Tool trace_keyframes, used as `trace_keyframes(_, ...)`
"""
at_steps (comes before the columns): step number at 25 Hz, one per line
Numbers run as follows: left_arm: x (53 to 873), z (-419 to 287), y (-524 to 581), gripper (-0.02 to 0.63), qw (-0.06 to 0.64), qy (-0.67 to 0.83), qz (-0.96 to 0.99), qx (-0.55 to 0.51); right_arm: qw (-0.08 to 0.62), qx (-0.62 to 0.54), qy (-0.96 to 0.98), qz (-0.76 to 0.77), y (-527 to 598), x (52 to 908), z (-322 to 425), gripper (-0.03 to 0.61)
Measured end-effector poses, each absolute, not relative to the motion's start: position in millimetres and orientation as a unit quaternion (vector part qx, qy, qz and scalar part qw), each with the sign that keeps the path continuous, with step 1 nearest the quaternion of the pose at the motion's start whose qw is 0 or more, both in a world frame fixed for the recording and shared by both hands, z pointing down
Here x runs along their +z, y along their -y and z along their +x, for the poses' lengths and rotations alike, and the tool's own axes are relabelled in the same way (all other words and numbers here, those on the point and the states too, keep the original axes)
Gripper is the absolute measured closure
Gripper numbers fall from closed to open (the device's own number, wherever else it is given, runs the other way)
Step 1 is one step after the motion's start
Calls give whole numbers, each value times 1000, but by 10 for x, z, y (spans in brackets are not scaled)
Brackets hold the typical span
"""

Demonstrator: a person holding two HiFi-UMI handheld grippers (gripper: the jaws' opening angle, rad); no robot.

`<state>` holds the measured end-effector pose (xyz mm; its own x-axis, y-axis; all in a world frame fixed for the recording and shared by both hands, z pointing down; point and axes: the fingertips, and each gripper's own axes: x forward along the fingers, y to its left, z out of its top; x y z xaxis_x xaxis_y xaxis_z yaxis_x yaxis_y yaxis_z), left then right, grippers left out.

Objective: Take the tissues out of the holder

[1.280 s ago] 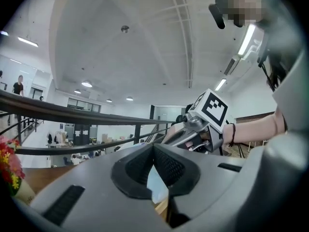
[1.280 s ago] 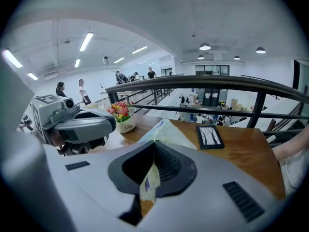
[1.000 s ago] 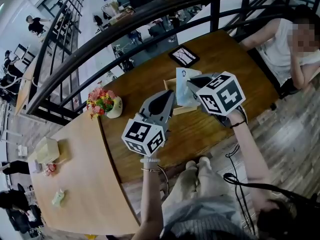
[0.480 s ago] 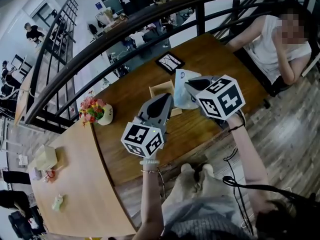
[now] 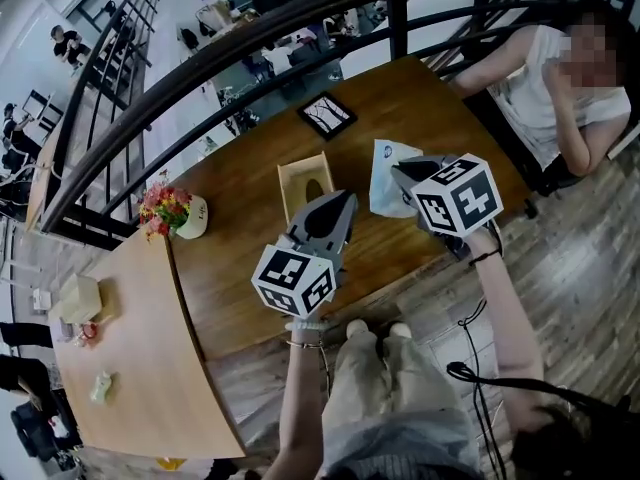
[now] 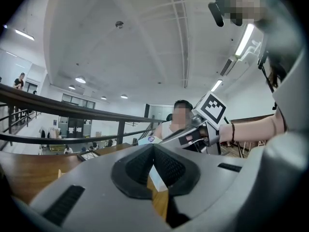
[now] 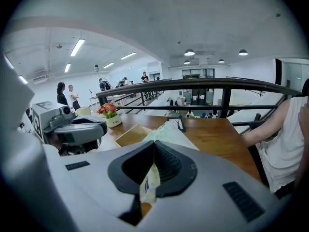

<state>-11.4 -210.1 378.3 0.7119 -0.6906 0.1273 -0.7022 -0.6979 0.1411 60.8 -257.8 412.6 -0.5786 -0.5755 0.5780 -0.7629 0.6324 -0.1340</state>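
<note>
Pinching: right gripper (image 5: 400, 172) is clamped on the near edge of the pack (image 5: 383, 160).
Pack: out of the holder (image 5: 287, 186), over the table (image 5: 240, 218) just right of it.
Handling: probably light, soft, slick film that sags and swings; the sealed edge looks the best hold.
Left gripper (image 5: 344, 205): jaws together, empty.

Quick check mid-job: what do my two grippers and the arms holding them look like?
Both the left gripper and right gripper have grey wedge-shaped shells with black ribbed pads, each carrying a white cube of black square markers. Arms are bare; a dark band circles the right wrist, a pale bracelet the left.
</note>
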Motion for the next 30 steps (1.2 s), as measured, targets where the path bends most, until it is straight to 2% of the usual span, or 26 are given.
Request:
trace_keyframes(14,4279,549,2210,606,122,338,932,50,275,234,831,424,2774,4775,1309,566)
trace_keyframes(30,4688,690,2235,606,152,321,932,67,289,253,821,423,2836,5192,1200,566)
